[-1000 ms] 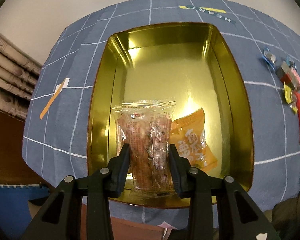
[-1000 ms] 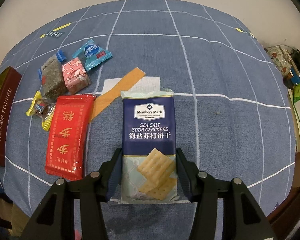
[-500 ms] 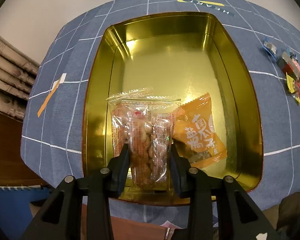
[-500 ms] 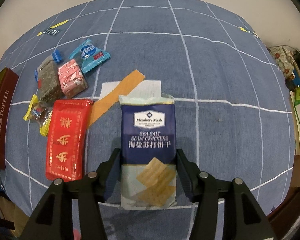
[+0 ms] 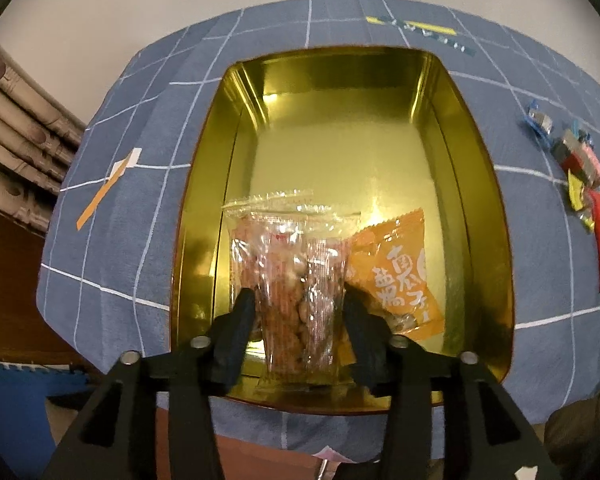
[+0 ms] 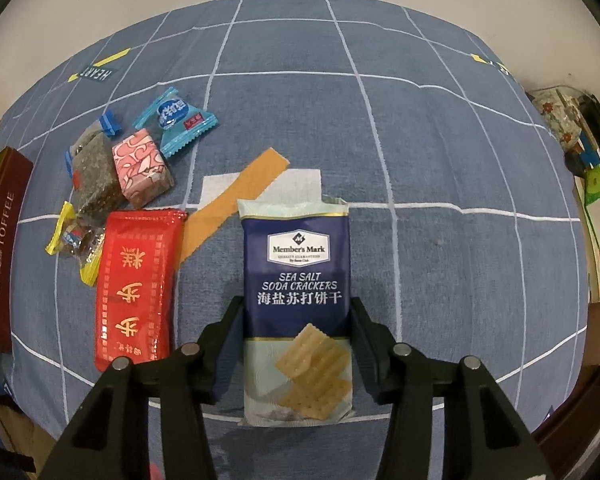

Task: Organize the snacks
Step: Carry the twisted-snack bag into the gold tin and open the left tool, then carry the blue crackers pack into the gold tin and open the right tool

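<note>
An open gold tin (image 5: 204, 200) lies on the blue checked cloth. Inside its near end a clear packet of nuts (image 5: 296, 264) rests on another clear packet, beside an orange packet (image 5: 396, 276). My left gripper (image 5: 300, 300) straddles the clear packet; its jaws are opening and the pads stand just off the wrapper. In the right wrist view a navy soda cracker packet (image 6: 296, 248) lies flat on the cloth. My right gripper (image 6: 296, 304) is closing on it, with both pads against its long sides.
Left of the crackers lie a red packet (image 6: 134, 284), a pink sweet (image 6: 140, 164), a blue sweet (image 6: 176, 120), a dark bar (image 6: 94, 176) and a yellow sweet (image 6: 74, 240). The tin's maroon side (image 6: 0, 248) is at the far left. Clutter lines the right table edge.
The left jaws have parted from the clear packet, which now rests in the tin. The right jaws have narrowed onto the cracker packet's sides.
</note>
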The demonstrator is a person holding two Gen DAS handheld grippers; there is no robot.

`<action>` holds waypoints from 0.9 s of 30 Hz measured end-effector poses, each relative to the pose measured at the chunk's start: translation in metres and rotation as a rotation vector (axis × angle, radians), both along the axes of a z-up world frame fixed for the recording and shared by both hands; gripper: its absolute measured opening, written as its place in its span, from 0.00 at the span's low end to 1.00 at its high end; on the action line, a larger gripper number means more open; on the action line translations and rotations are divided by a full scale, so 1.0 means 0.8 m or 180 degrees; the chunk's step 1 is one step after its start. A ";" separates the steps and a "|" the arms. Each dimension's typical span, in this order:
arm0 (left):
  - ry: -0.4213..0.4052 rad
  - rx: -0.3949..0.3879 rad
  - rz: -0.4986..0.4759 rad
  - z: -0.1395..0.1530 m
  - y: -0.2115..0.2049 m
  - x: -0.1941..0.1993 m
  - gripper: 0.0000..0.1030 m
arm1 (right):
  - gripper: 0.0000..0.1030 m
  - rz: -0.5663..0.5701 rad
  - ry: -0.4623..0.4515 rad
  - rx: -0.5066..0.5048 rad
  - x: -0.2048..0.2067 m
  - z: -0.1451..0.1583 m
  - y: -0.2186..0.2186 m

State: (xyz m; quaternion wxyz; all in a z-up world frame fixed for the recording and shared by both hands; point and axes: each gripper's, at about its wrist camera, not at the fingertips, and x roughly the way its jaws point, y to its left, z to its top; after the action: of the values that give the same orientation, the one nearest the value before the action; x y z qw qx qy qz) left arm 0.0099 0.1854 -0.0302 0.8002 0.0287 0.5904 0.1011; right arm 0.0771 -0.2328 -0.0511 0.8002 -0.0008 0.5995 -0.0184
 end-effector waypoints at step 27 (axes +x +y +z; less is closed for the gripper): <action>-0.0770 -0.0206 0.0765 0.056 0.059 -0.041 0.70 | 0.49 0.0471 -0.0575 0.0528 -0.015 0.100 0.141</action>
State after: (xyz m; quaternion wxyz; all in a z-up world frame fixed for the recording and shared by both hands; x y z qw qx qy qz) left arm -0.0231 0.2327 0.0150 0.8482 -0.0802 0.4919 0.1797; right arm 0.0648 -0.1197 0.0288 0.8474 0.0228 0.5227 0.0903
